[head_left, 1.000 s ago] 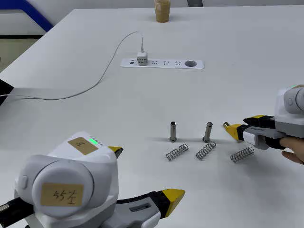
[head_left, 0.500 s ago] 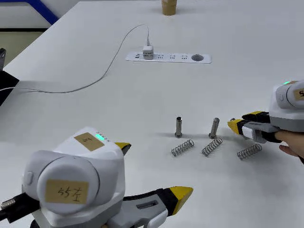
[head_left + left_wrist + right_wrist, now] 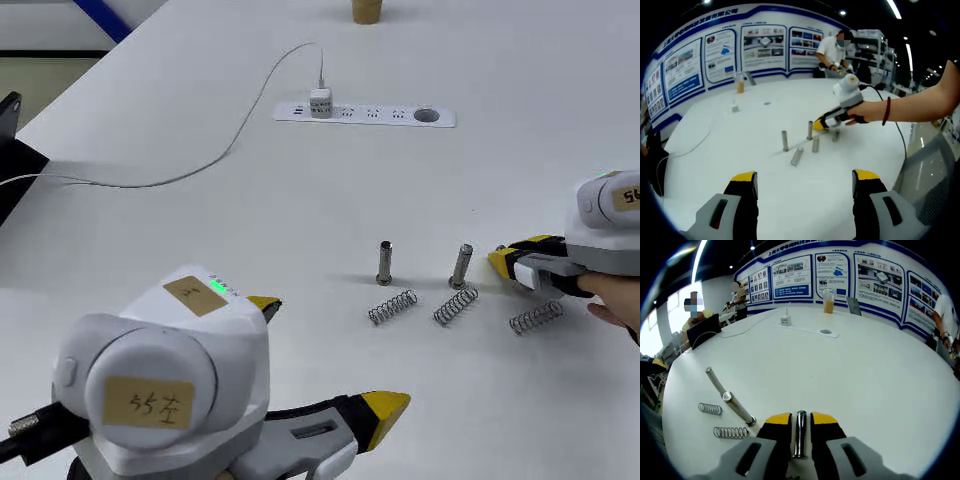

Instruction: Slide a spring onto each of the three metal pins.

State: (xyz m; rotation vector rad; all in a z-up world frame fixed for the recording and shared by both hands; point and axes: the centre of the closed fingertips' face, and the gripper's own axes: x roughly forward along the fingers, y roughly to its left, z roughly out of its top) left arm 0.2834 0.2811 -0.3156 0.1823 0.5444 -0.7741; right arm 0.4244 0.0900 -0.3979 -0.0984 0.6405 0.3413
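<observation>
Two metal pins (image 3: pixel 385 262) (image 3: pixel 462 266) stand upright on the white table (image 3: pixel 300 220). Three springs (image 3: pixel 392 306) (image 3: pixel 455 305) (image 3: pixel 536 317) lie in a row just in front of them. My right gripper (image 3: pixel 503 262) rests low at the right of the pins, shut on a third pin (image 3: pixel 800 432) that lies along its jaws. From the right gripper view the standing pins (image 3: pixel 715 380) (image 3: pixel 737 407) are to the left, with springs (image 3: pixel 730 432) beside them. My left gripper (image 3: pixel 325 355) hovers at the near left, open and holding nothing; its own view puts the pins (image 3: pixel 785 140) well ahead.
A white power strip (image 3: pixel 365 113) with a plugged charger and a grey cable (image 3: pixel 220 155) lies at the back of the table. A cup (image 3: pixel 367 10) stands at the far edge. People sit and stand (image 3: pixel 832 47) beyond the table.
The head camera has shifted, so the scene sits a little further right. The right gripper, still holding its pin, has edged slightly closer to the standing pins. Springs unmoved.
</observation>
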